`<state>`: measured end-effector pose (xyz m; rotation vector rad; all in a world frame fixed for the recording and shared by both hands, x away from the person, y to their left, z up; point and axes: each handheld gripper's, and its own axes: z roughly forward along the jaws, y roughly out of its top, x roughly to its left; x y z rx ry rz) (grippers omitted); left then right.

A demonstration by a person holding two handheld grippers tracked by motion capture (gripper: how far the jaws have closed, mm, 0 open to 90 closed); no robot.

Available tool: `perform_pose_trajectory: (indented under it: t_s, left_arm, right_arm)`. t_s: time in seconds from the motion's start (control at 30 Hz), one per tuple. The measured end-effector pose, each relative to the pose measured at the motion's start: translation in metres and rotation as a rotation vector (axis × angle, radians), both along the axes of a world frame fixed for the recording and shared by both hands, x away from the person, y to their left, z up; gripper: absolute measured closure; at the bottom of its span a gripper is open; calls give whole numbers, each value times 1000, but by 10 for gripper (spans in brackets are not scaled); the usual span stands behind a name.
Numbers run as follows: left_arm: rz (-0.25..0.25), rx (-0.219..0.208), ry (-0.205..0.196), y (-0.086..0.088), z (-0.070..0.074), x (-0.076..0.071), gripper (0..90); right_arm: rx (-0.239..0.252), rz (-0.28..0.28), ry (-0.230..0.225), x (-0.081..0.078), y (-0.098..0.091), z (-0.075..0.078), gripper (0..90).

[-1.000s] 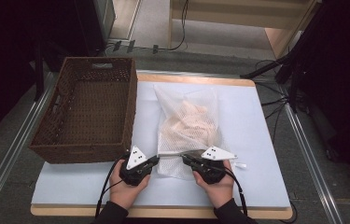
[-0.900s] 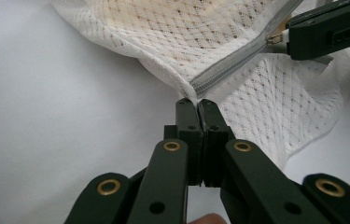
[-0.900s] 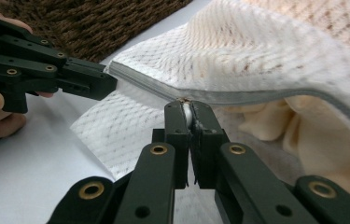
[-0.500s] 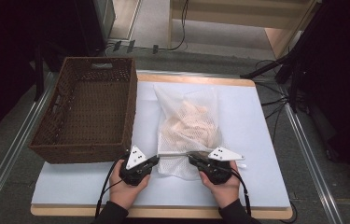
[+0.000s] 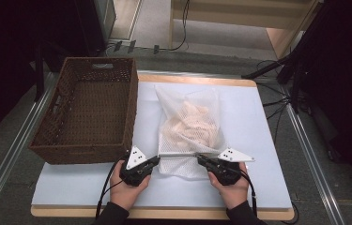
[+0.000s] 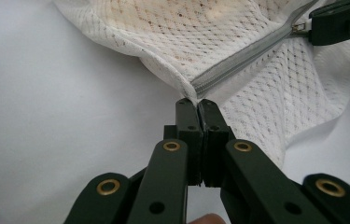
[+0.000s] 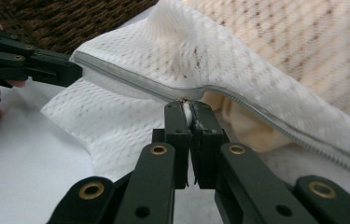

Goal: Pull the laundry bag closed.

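Mesh bag (image 5: 190, 126) beside basket (image 5: 87, 110) | left gripper (image 5: 156, 160) jaws pinching zipper end | right gripper (image 5: 199, 159) jaws pinching zipper pull, shifted away from basket | zipper part-open, opening underway.

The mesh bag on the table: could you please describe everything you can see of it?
The mesh bag is white netting with a grey zipper, lying flat on the white table beside the wicker basket. Pale, peach-coloured fabric shows through it. The left claw pinches the zipper's end; the right claw grips its pull, with the zipper partly open.
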<state>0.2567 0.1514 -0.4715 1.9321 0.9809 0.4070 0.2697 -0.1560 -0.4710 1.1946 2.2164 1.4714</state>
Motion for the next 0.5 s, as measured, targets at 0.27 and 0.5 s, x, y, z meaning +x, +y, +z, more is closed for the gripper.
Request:
perform_pose_trajectory:
  t_s: [0.27, 0.5]
  left_arm:
    - [3, -1, 2, 1, 0, 0, 895]
    - [9, 0, 0, 0, 0, 0, 895]
  right_arm:
    - [4, -41, 10, 0, -18, -1, 870]
    - [2, -47, 9, 0, -25, -2, 871]
